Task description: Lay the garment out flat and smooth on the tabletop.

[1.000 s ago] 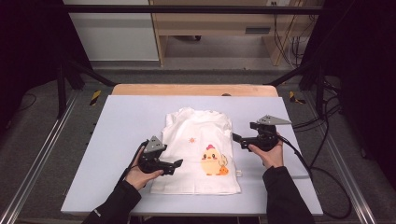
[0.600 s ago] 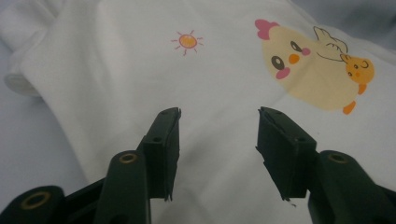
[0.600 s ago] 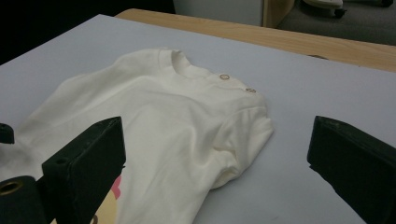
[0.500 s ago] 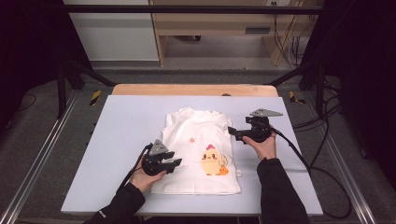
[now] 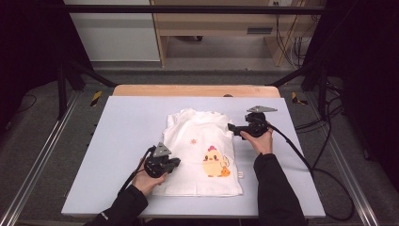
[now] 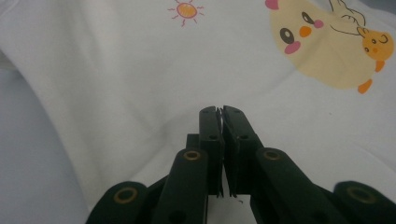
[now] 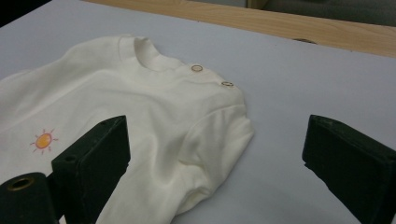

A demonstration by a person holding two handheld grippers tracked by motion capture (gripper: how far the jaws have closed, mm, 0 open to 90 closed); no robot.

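Note:
A white baby shirt (image 5: 202,150) with a yellow chick print and a small sun lies flat on the pale table (image 5: 122,141). My left gripper (image 5: 175,162) sits at the shirt's left edge near the hem. Its jaws have just been closing, and in the left gripper view (image 6: 220,112) they meet tip to tip on the cloth (image 6: 140,70) with a thin fold pinched between them. My right gripper (image 5: 231,127) is at the shirt's right shoulder. In the right gripper view (image 7: 215,140) it stands wide open, with the folded sleeve (image 7: 205,154) between the jaws and not touched.
A wooden strip (image 5: 197,90) runs along the table's far edge. Metal rails (image 5: 42,155) flank the table, and cables (image 5: 301,155) trail off to the right. Bare table surface lies left of the shirt.
The left gripper's jaws have closed at the shirt's left edge. The right gripper has moved left and farther up the table, to the shirt's right sleeve.

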